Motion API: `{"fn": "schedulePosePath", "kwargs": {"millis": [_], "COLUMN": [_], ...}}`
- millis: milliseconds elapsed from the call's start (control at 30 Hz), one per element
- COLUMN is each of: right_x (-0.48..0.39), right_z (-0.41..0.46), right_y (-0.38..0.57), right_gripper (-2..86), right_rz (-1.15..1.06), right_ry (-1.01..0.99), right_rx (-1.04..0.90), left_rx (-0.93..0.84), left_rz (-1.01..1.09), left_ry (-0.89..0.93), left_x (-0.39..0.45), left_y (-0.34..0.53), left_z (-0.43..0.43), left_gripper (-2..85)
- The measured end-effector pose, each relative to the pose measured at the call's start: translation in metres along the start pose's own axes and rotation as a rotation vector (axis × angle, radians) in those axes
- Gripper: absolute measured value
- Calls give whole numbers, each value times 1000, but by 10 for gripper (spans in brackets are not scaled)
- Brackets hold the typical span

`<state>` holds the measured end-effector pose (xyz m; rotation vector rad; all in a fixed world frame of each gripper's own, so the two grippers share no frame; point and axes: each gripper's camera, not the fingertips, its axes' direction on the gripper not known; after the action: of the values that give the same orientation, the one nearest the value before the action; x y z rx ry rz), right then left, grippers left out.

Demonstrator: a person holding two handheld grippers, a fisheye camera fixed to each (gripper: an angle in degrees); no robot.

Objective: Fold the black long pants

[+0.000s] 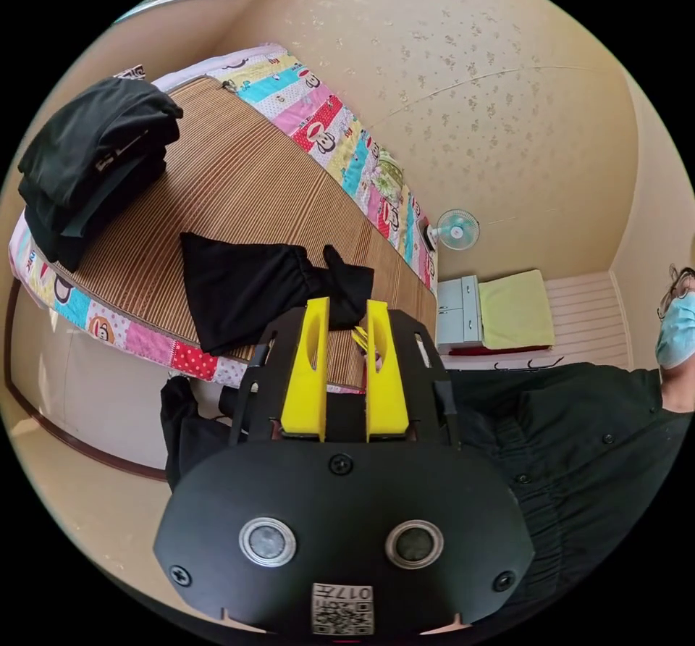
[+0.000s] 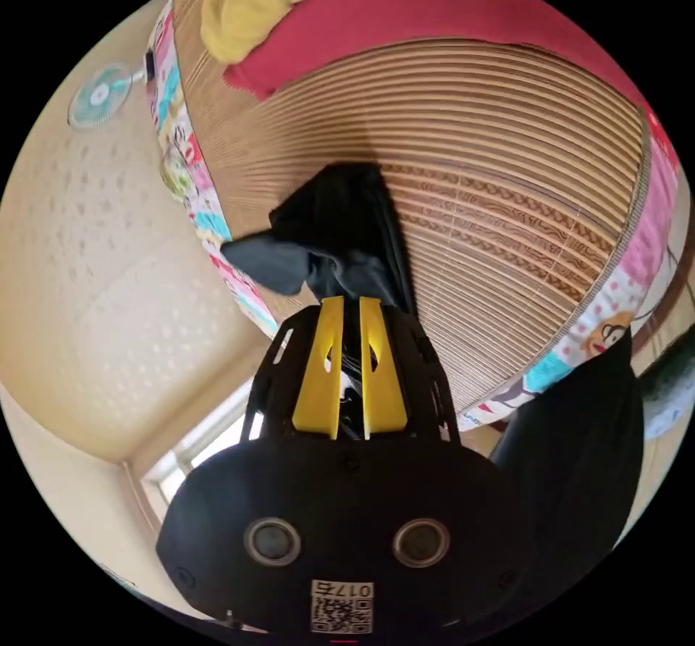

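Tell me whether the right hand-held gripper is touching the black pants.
Touching: in the right gripper view the hand-held gripper has the pants' fabric bunched between its yellow jaws.

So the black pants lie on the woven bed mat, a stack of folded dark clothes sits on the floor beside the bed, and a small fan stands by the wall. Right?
Not quite. The stack of folded dark clothes sits on the woven mat at the bed's far corner, not on the floor, as the left gripper view shows. The black pants do lie on that mat, and the small fan stands by the wall.

Black pants [image 1: 253, 291] on a brown striped mat [image 1: 239, 190]; cartoon patchwork quilt [image 1: 326, 128]; yellow jaws; beige flecked wall [image 1: 492, 95].
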<state>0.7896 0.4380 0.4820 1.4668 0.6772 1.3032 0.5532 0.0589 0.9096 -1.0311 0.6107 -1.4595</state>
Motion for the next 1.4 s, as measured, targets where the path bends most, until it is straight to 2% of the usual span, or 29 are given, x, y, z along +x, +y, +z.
{"fn": "schedulePosePath", "kwargs": {"millis": [33,100,200,367,467,633,767,833,967,1100,1267,1333,1400], "right_x": [-9,-40,-71,-89,-90,-131,-160,-169,-179,-182,-202,-209,-219], "right_z": [9,59,121,196,228,209,201,204,220,227,216,204,177], "right_y": [2,10,9,-18,-19,54,151,193,285,362,409,429,457], "right_gripper": [48,79,126,132,82,41,30,29,28,30,40,45,41], "right_rz": [-60,-284,-480,-532,-524,-721,-854,-903,-965,-1095,-1252,-1306,-1403], "right_ry": [56,187,266,290,460,159,-6,-23,3,60,63,10,-109], "right_rx": [-34,-222,-348,-369,-382,-472,-658,-715,-797,-791,-788,-785,-772], "left_rx": [-1,-12,-49,-77,-100,-96,-137,-111,-103,-11,-4,-6,15], "left_rz": [3,1,-6,29,77,147,228,330,482,455,469,473,516], "left_ry": [-23,-50,-36,-61,-94,-133,-149,-238,-391,-545,-267,-70,4], "left_x": [-1,-5,-12,-4,-2,-9,-9,1,19,17,5,4,17], "left_y": [1,1,0,-3,-3,-4,-14,-18,-17,-9,-7,-17,-21], "left_z": [4,14,39,77,103,147,204,248,320,364,356,342,332], "left_gripper": [84,85,85,86,87,89,121,169,180,69,17,9,6]}}
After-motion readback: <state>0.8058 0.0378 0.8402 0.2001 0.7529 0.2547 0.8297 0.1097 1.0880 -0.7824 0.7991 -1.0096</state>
